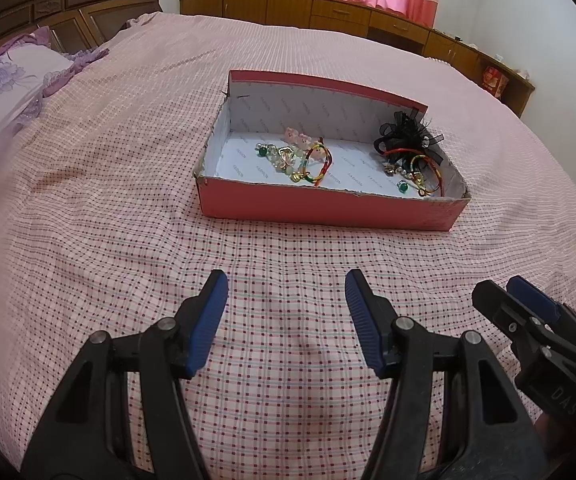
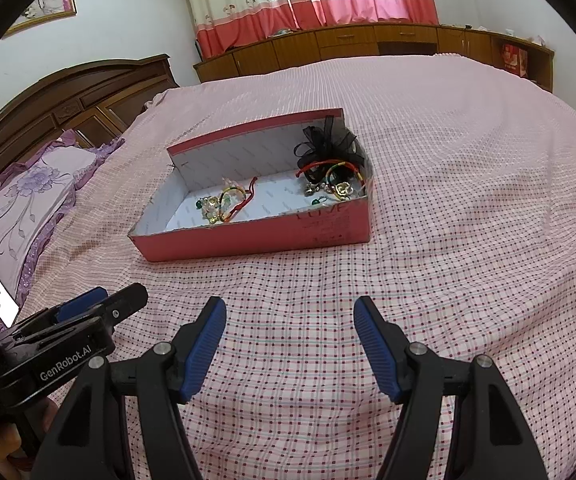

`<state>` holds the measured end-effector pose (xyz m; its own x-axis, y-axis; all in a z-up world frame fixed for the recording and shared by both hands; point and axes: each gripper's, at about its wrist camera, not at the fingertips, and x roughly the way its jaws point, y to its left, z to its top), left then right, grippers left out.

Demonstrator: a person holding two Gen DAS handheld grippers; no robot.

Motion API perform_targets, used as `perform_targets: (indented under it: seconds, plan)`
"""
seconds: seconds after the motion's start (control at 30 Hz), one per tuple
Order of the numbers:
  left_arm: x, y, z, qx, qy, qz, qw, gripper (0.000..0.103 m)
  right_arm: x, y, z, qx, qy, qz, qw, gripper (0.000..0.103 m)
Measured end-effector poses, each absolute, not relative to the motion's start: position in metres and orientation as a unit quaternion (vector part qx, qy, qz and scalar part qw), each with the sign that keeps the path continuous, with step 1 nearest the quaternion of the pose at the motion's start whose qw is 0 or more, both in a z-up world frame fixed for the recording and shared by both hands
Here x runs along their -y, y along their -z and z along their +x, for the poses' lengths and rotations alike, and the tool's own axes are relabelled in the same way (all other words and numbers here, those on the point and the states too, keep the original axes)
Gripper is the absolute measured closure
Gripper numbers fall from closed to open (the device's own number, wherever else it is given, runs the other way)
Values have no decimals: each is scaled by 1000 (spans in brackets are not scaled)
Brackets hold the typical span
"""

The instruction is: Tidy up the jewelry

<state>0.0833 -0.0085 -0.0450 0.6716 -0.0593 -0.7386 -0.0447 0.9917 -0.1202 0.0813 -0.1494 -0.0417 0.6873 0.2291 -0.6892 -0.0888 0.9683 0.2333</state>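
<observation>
Box [image 2: 247, 240] front wall hides some jewelry [image 2: 223, 206]; small pieces indistinct.

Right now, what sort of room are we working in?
A bedroom, most likely: the pink cardboard box of jewelry sits on a bed with a pink checked bedspread, beside a carved dark wooden headboard and a purple floral pillow.

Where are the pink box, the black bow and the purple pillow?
Box [image 1: 320, 206]: left wrist view, on its near outer wall.
Bow [image 2: 328, 148]: right wrist view, on its mesh loops.
Pillow [image 2: 39, 196]: right wrist view, on its flowered top.
</observation>
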Motion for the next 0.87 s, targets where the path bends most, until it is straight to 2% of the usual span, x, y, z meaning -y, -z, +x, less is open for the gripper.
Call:
perform_targets:
  seconds: [0.87]
  plan:
    - [9,49,86,-410,6,-62,910,50,150,45,83,-389,-87,93,912,34]
